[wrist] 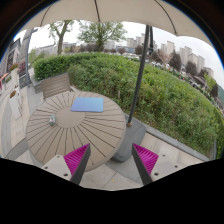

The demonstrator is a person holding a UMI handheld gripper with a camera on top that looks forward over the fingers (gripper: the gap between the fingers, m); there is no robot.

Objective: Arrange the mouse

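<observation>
A round, slatted wooden table (70,135) stands ahead of my fingers, to the left. A light blue mouse pad (88,103) lies flat on its far side. A small dark object (52,121), possibly the mouse, sits on the table's left part, apart from the pad. My gripper (111,165) is open and empty, held above the paved floor near the table's right edge. Its magenta pads (75,158) are spread wide, with nothing between them.
A grey umbrella pole (140,90) rises from a base (128,150) just ahead of the fingers, right of the table. Its canopy (110,12) spreads overhead. A chair (55,85) stands behind the table. A green hedge (160,90) borders the terrace.
</observation>
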